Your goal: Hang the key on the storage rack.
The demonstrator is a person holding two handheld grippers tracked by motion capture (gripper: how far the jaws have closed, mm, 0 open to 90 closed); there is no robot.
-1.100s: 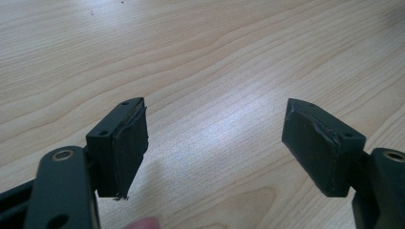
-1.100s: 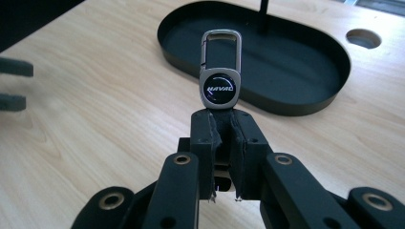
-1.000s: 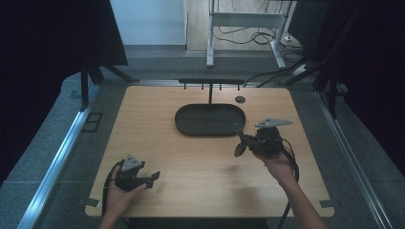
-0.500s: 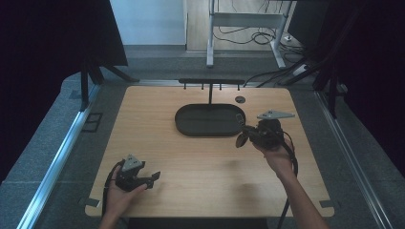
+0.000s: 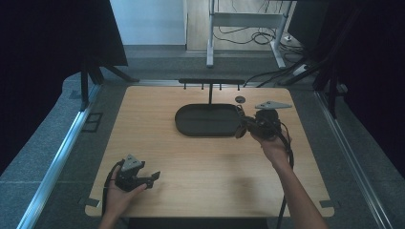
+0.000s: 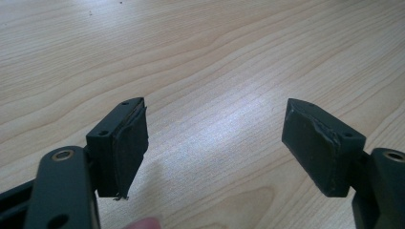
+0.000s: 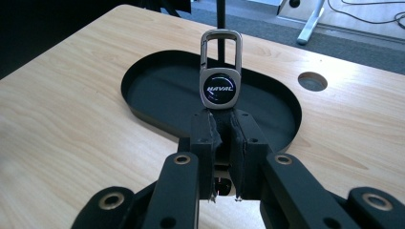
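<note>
Carried away from the person and toward the far side of the wooden counter [image 5: 200, 162], the silver metal keyring with the round dark HAVAL badge [image 7: 219, 71] has come from the counter's right-hand part up to the right end of the black oval tray [image 5: 191, 130]; over the last second the right tongs [image 5: 242, 125] have shifted with it. That suggests a delivery under way, the keyring either bound for the tray or for the black hook rail [image 5: 210, 82] behind it. The right tongs are clamped tight on the keyring's lower tab. Its long axis runs in line with the jaws, clasp loop outward, aimed across the tray. The left tongs [image 6: 215, 138] have not moved, resting near the counter's near-left corner, spread wide and empty.
</note>
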